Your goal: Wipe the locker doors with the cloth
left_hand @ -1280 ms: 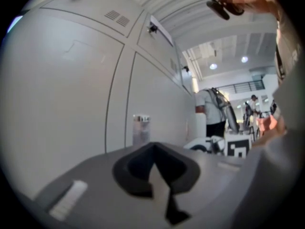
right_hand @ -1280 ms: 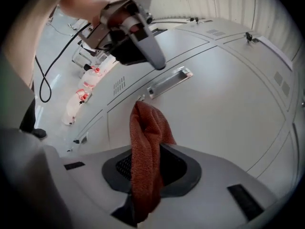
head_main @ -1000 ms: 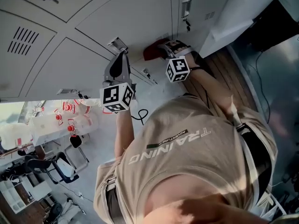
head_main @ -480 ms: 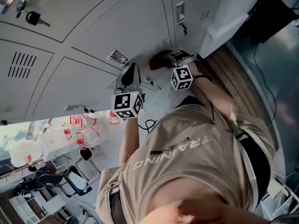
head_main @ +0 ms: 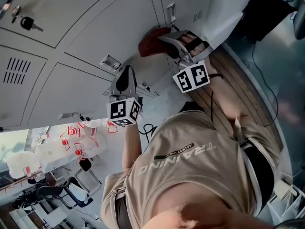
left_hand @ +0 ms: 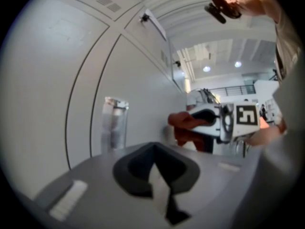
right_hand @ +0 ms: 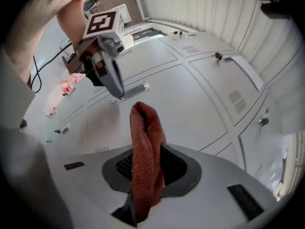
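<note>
Grey-white locker doors (head_main: 95,27) fill the top of the head view. A red cloth (head_main: 151,42) is pressed against one door, with my right gripper (head_main: 165,40) shut on it. In the right gripper view the cloth (right_hand: 145,142) stands folded up out of the jaws of the right gripper (right_hand: 143,194), towards a door (right_hand: 190,99). My left gripper (head_main: 125,73) points at the lockers near a metal handle (head_main: 110,62), left of the cloth. Its jaws are shut and empty in the left gripper view, where the left gripper (left_hand: 159,185) faces the handle (left_hand: 114,123) and the cloth (left_hand: 187,124).
A key (head_main: 24,21) hangs in a lock at the upper left, and another lock (head_main: 170,11) sits above the cloth. Wooden flooring (head_main: 228,80) runs at the right. Bottles with red caps (head_main: 76,142), a chair (head_main: 71,192) and a black cable (head_main: 145,128) lie below left.
My right gripper has slid the red cloth up and leftward along the locker door. The left gripper stays near the handle, only slightly shifted.
</note>
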### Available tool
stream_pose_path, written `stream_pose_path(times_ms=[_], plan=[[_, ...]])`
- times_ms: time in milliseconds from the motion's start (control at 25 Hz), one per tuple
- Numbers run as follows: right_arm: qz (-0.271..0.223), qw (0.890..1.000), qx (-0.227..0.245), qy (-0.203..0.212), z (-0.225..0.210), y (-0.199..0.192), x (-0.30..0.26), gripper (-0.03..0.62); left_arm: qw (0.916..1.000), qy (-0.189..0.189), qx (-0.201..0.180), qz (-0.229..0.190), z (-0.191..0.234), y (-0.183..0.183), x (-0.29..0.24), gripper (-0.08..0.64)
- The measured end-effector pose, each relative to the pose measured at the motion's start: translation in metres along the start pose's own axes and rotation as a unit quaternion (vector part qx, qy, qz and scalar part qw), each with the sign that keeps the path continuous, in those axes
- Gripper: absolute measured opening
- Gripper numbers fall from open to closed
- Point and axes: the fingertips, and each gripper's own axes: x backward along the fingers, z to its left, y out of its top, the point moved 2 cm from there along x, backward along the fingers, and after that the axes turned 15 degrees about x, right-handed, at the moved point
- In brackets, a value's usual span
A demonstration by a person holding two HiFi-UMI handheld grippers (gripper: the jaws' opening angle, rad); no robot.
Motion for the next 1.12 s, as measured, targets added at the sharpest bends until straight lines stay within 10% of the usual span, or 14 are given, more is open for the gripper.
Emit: stream_pose_path(times_ms=[480,800,1120], plan=[[-0.062,0.977,0.072,-0.191,-0.196,-0.024,0.015,0.066,0.9938,0.081,-0.009,-0.076,-0.058,0.043,-0.035,0.006],[-0.074,0.979,0.101,-0.164,-0.189,-0.026,-0.007,0.066,0.9885,0.137,0.013,-0.063,-0.075,0.016,-0.033,0.006],[-0.083,0.991,0.066,-0.087,-0.089,-0.027,-0.02,0.066,0.9859,0.161,0.029,-0.034,-0.066,-0.015,-0.02,0.006]])
